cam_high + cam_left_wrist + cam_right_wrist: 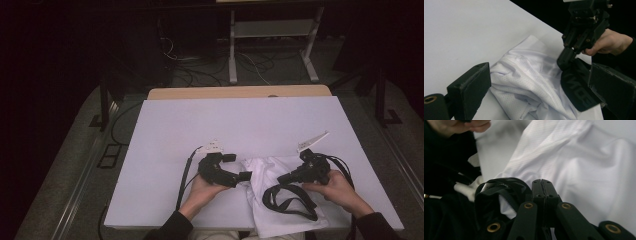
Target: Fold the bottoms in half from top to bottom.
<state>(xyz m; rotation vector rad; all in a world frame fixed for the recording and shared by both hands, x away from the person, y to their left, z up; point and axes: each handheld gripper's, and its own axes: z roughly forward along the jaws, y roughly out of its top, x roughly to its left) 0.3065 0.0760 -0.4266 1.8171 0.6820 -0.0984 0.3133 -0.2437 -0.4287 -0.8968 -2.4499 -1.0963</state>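
Note:
A crumpled white mesh garment (267,172) with a black band (290,202) lies at the near right of the white table (200,125). My left gripper (237,166) rests at the garment's left edge. In the left gripper view its jaws stand wide open (541,82) on either side of the white cloth (524,75), not pressing it. My right gripper (281,179) points left onto the garment. Its jaws are pressed together (541,182), pinching the black band (499,190) where it meets the white cloth (579,162). The left gripper view has that tip (565,61) on the band's edge (576,87).
The garment hangs slightly over the table's near edge by the person's lap. A wooden strip (240,92) borders the far edge. Beyond it, on the dark floor, are a metal stand (232,60) and loose cables. Bare white surface spreads across the table's far half and left.

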